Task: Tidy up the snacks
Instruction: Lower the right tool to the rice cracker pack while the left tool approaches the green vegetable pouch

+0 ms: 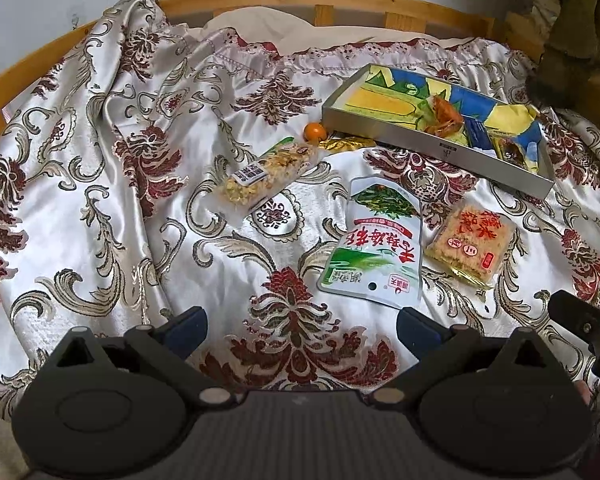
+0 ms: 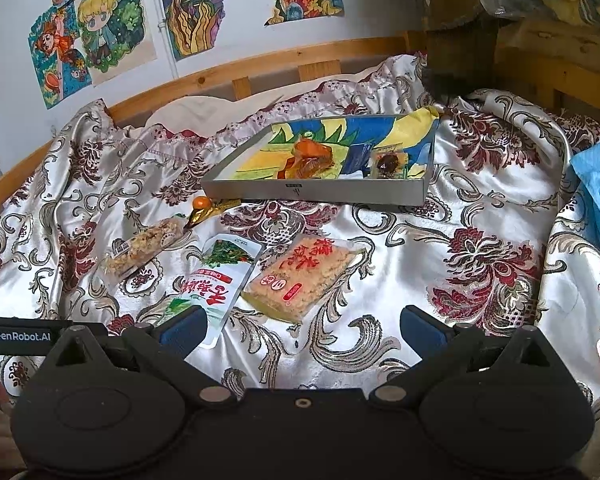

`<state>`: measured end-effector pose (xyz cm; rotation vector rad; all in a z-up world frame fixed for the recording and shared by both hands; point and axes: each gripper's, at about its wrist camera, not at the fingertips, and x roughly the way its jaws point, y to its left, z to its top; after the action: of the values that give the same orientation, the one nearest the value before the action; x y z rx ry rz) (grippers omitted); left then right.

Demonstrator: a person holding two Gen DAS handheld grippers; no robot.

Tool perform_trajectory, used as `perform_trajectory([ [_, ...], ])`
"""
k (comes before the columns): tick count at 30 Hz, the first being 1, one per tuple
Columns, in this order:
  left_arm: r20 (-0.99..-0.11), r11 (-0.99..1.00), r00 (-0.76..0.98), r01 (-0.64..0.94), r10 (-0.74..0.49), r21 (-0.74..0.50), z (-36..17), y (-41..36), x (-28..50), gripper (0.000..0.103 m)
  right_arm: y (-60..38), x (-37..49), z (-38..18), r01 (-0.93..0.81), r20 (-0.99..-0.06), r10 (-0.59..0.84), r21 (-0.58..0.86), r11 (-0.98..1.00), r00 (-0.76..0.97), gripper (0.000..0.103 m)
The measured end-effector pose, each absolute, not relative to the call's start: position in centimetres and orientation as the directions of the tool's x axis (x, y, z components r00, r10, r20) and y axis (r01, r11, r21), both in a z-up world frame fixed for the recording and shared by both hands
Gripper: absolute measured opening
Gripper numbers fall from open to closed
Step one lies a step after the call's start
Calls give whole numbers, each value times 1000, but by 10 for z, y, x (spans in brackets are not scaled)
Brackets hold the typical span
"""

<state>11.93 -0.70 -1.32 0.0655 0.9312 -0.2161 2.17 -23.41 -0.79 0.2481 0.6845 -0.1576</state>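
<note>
Both sets of jaws are spread wide with nothing between them. The left gripper (image 1: pixel 302 326) hangs over bare bedspread (image 1: pixel 100 208), and the right gripper (image 2: pixel 302 326) sits low over the same cloth, its left finger (image 2: pixel 184 330) overlapping the bottom corner of the white-and-green pouch (image 2: pixel 210 284) in the view, though I can't tell if it's actually touching.

Going outward on the bed: that pouch lies flat with the orange rice-cracker pack (image 2: pixel 300 276) just beside it on the right, edges nearly meeting. Off to the left is a clear-wrapped nut bar (image 1: pixel 266 174), lying diagonally. Past the bar, a small orange fruit (image 1: pixel 315 131) and a gold foil wrapper (image 1: pixel 342 145) sit right up against the near wall of the shallow grey box (image 2: pixel 312 192).

Inside the box, on a yellow and blue lining, there's an orange-red wrapped snack (image 2: pixel 308 158) around the middle and a small clear packet with something dark in it (image 2: pixel 388 164) further right.

Behind it all, a wooden bed rail (image 2: pixel 260 62) and cartoon posters (image 2: pixel 96 32) on the wall.
</note>
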Motion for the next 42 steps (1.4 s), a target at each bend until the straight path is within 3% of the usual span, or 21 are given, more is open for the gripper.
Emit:
perform_trajectory([
  [13,-825,979,550,206,-128,-15,-21,-13,132,103,-242,30,-14,244,-686,-39,205,948,726,102],
  [30,-864,968,487,253,-122,5,-37,-23,161,103,-262,66,-22,254,-766,114,345,904,633,102],
  [42,-873,950,470,311,-127,29,-47,-38,170,103,-269,113,-40,234,-825,132,304,924,550,102],
])
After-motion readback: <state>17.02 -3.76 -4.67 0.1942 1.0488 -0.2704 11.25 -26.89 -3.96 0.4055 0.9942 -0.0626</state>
